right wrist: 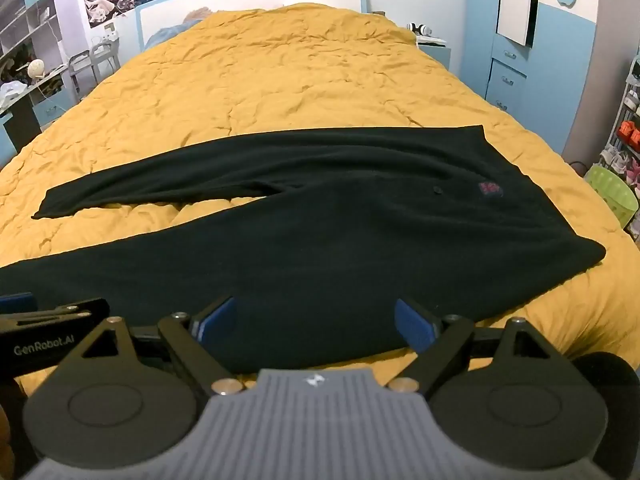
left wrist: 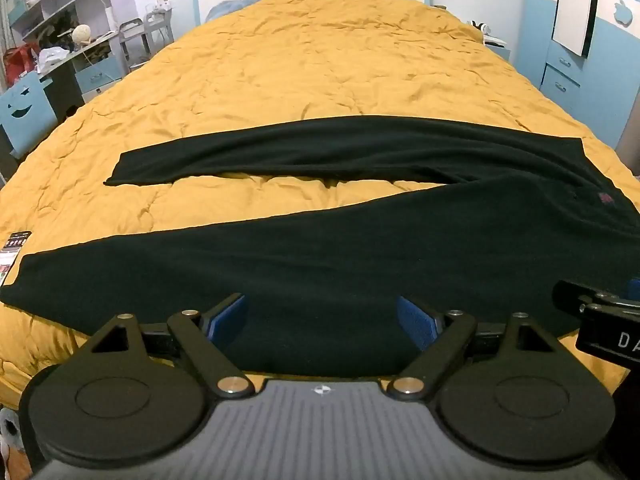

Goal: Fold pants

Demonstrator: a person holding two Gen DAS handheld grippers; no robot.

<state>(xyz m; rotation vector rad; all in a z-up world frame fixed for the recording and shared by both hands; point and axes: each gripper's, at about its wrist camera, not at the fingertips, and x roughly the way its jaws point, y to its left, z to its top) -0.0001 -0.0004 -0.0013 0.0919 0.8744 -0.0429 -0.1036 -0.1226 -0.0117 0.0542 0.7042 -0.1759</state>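
My left gripper point(left wrist: 320, 322) hangs with jaws spread wide, nothing between the blue pads, tilted down over the near trouser leg. My right gripper point(right wrist: 314, 322) is the same: wide apart, empty, angled down over the seat area, just beside the left one. The black pants point(right wrist: 320, 220) lie flat and unfolded across the yellow quilt point(right wrist: 280, 72), legs splayed apart, cuffs to the left, waistband to the right. I judge this as the start: no fold made. Next move likely calls for pinching the near edge of the near leg and carrying it over the far leg point(left wrist: 260, 156).
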